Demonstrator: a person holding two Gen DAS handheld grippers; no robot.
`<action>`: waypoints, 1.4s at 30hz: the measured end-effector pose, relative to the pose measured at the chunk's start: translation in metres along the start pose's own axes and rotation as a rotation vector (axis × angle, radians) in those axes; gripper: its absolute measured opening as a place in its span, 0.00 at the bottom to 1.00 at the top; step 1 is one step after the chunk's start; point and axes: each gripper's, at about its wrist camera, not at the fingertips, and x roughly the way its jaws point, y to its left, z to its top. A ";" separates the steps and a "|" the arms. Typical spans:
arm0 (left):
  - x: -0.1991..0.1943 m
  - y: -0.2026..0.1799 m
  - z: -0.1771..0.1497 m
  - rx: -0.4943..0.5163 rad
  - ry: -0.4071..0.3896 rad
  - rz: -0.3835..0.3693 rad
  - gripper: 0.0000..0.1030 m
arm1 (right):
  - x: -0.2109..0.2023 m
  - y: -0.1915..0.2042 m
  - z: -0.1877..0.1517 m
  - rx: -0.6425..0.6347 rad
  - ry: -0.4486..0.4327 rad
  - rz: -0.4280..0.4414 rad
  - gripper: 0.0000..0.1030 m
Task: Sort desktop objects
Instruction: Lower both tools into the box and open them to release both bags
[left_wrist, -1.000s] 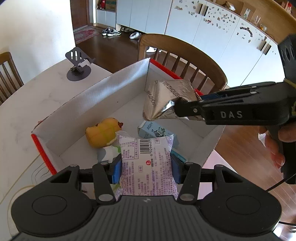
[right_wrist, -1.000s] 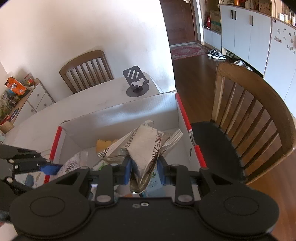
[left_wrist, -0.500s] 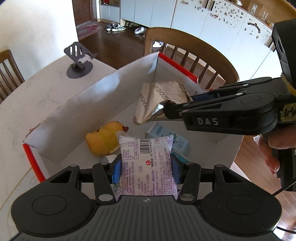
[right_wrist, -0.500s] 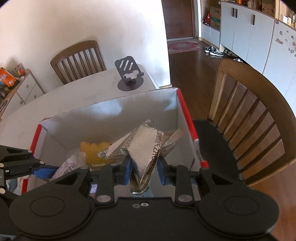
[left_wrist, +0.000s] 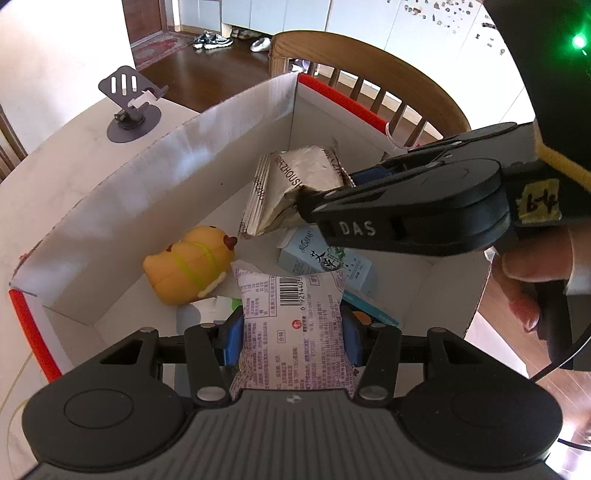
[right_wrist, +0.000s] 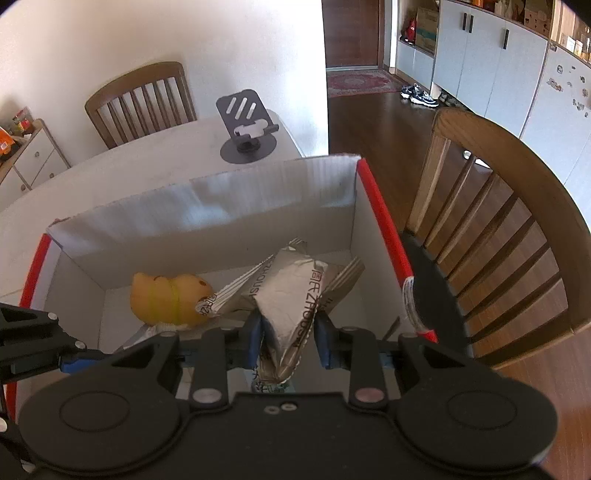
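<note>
Silver packet (right_wrist: 295, 295) clears box rim (right_wrist: 384, 236).

1. The purple-print packet (left_wrist: 291, 332) hides the box floor behind it, and the left gripper body covers its lower end.
2. The light blue carton (left_wrist: 325, 264) lies partly under the right gripper (left_wrist: 332, 199); its small print is unreadable.
3. The silver foil pouch (right_wrist: 291, 295) covers the yellow toy's (right_wrist: 166, 299) near side.
4. A teal item (left_wrist: 373, 314) shows only an edge.
</note>
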 end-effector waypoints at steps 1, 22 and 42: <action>0.002 0.000 0.000 0.001 0.004 -0.005 0.49 | 0.001 0.000 0.000 0.000 0.002 -0.001 0.28; 0.018 0.004 -0.006 -0.058 0.056 -0.070 0.68 | -0.017 -0.006 -0.005 0.046 -0.001 0.080 0.54; -0.012 -0.003 -0.013 -0.065 -0.027 -0.058 0.84 | -0.036 0.000 -0.009 0.054 0.000 0.129 0.75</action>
